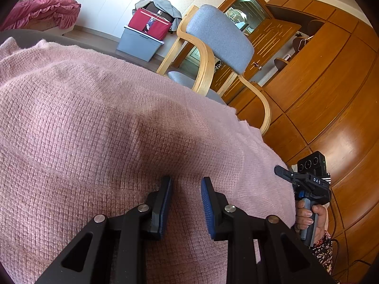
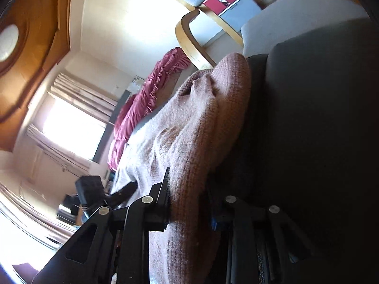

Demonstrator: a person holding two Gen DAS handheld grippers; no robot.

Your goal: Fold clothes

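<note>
A pink knit sweater (image 1: pixel 106 118) fills most of the left wrist view, draped over a dark grey surface (image 2: pixel 319 118). My left gripper (image 1: pixel 187 184) has a puckered fold of the knit pinched between its blue-padded fingers. In the right wrist view, the sweater (image 2: pixel 201 118) runs as a thick rolled edge straight through my right gripper (image 2: pixel 189 194), which is shut on it. The right gripper (image 1: pixel 308 177) also shows at the sweater's right edge, held by a hand (image 1: pixel 308 215). The left gripper (image 2: pixel 94 189) appears small at the sweater's far corner.
A bentwood chair with grey cushions (image 1: pixel 220 37) stands just beyond the sweater. Behind it are a grey bin with a red bag on top (image 1: pixel 139 42) and wooden cabinets (image 1: pixel 319 82). Maroon ruffled bedding (image 1: pixel 42 11) lies far left. A bright window (image 2: pixel 71 127) glares.
</note>
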